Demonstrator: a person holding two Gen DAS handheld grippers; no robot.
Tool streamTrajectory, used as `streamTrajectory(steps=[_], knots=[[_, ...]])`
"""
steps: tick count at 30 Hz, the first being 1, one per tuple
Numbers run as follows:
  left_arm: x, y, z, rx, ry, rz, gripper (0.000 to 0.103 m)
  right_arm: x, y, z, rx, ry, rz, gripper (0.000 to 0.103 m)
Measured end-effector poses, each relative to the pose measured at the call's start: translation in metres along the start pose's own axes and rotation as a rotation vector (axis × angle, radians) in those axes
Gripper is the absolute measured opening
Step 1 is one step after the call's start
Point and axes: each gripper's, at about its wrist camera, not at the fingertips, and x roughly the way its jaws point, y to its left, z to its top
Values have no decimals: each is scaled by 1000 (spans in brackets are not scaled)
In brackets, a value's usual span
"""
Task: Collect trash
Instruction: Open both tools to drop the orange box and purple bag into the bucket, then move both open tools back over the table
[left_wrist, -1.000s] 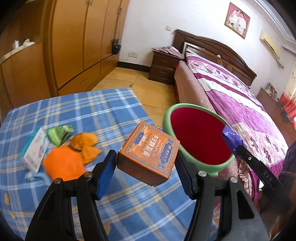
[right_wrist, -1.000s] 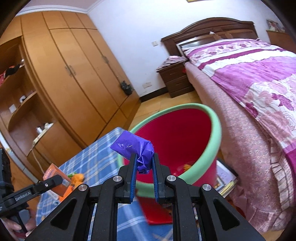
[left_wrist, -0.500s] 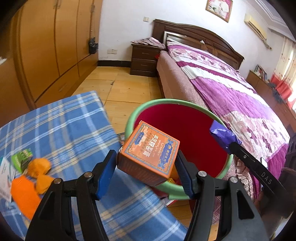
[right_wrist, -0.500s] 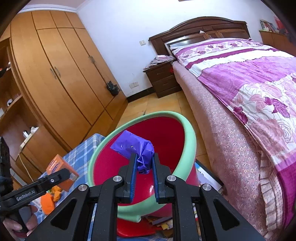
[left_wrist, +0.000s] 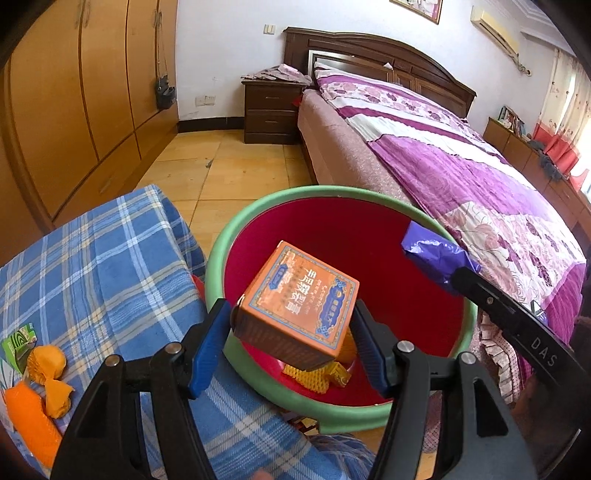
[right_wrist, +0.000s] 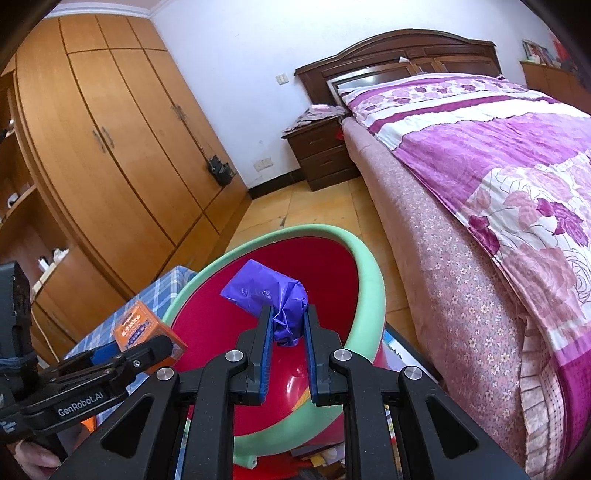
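**A:** Over the mouth of the red plastic bin with the green rim (left_wrist: 218, 258), the left gripper (left_wrist: 290, 345) stands about half open, clamped on the orange printed cardboard box (left_wrist: 299, 306) by its two sides. Any worry there?

**B:** The box sits close to the near rim. Let go from there, I'd guess it could clip the rim and tumble onto the blue checked cloth of the bench (left_wrist: 96, 266) or the floor.

**A:** And the right gripper (right_wrist: 289, 343)?

**B:** Nearly closed, pinching the crumpled purple foil wrapper (right_wrist: 264, 291) by one end, above the bin. It's light; it may cling to a pad or drift past the rim.

**A:** Anything else?

**B:** Both grippers crowd one opening, so they could knock together. Orange wrappers (left_wrist: 48, 363) remain on the bench.
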Motion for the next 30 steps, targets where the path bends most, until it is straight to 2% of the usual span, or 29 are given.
streamTrajectory(steps=[5,14,18,24,28,30], knots=[[-1,4,-1,-18,-9,6,70,4,3,0,-10,10,-1,15],[-16,18,-7,-61,-21,1,70,11,9,-1,-23,45,8,19],[-24,23,-11,-81,-18,0,70,10,13,-3,-17,52,25,25],[-39,32,-17,-108,-22,-7,70,3,22,-3,-16,50,39,30],[-50,38,-22,-121,-26,-1,70,-5,27,-4,-10,36,51,42],[-56,41,-25,-127,-31,2,70,-10,30,-5,-8,32,57,43]])
